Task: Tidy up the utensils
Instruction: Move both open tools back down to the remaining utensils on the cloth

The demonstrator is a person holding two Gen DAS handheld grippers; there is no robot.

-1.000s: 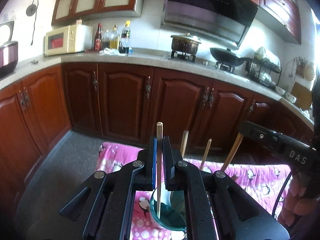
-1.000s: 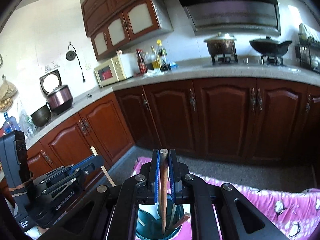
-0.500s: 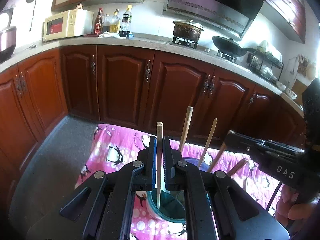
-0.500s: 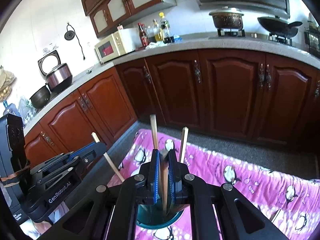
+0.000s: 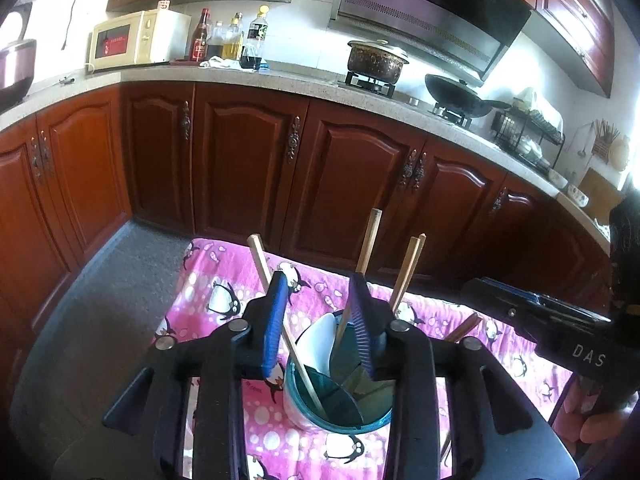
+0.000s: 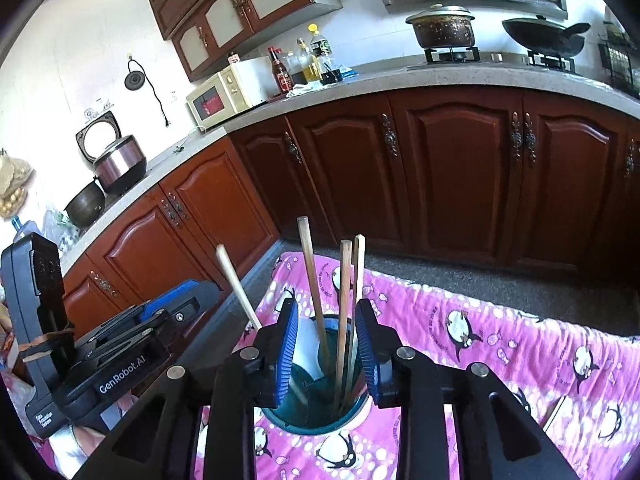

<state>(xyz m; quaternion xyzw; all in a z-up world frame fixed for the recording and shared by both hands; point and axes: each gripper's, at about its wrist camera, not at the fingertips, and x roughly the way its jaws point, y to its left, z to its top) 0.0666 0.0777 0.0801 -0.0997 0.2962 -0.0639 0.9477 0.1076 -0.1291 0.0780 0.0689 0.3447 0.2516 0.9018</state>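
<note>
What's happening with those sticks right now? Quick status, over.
Both grippers just opened, gripping nothing. Chopsticks stand in teal holder. Nothing blocking.

The left tool [image 5: 320,320] was a matte black frame with two ribbed blue pads [image 5: 275,320] on its fingers and round silver screw heads across its linkage. The right tool [image 6: 327,344] was built alike: black arms, blue ridged pads [image 6: 289,344], silver screws. Seen from the left camera, the right tool's side carried white letters "DAS". Seen from the right camera, the left tool's body read "GenRobot.AI" in white, with a tall black block behind it.
</note>
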